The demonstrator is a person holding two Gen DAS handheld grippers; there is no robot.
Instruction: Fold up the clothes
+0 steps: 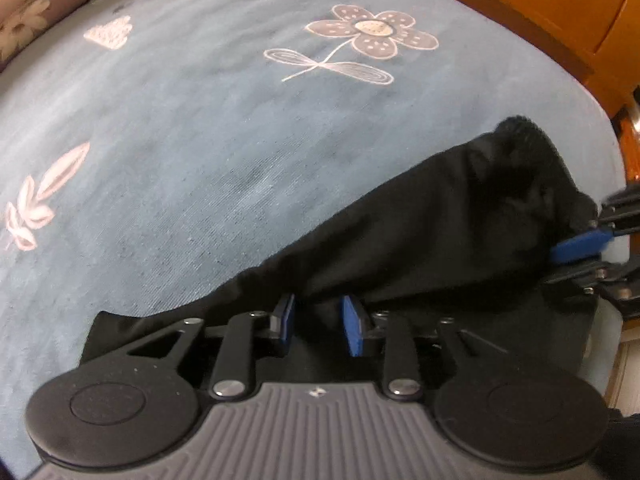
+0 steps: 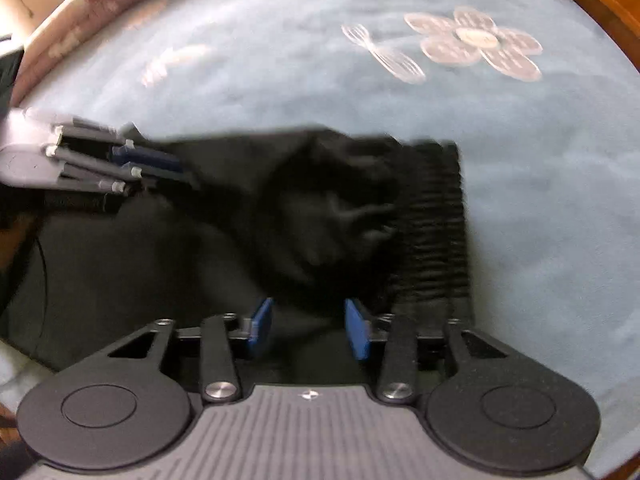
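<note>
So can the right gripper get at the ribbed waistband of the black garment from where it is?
Probably yes. The ribbed waistband lies exposed on the blue sheet just beside the right gripper, with nothing covering it; the left gripper works the far side.

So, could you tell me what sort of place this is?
Probably a bedroom: a blue bedsheet printed with a flower, a floral pillow edge, and a wooden bed frame beside it.

Blue flowered bedspread [image 1: 200,140] — wooden frame [image 1: 560,12]
</note>
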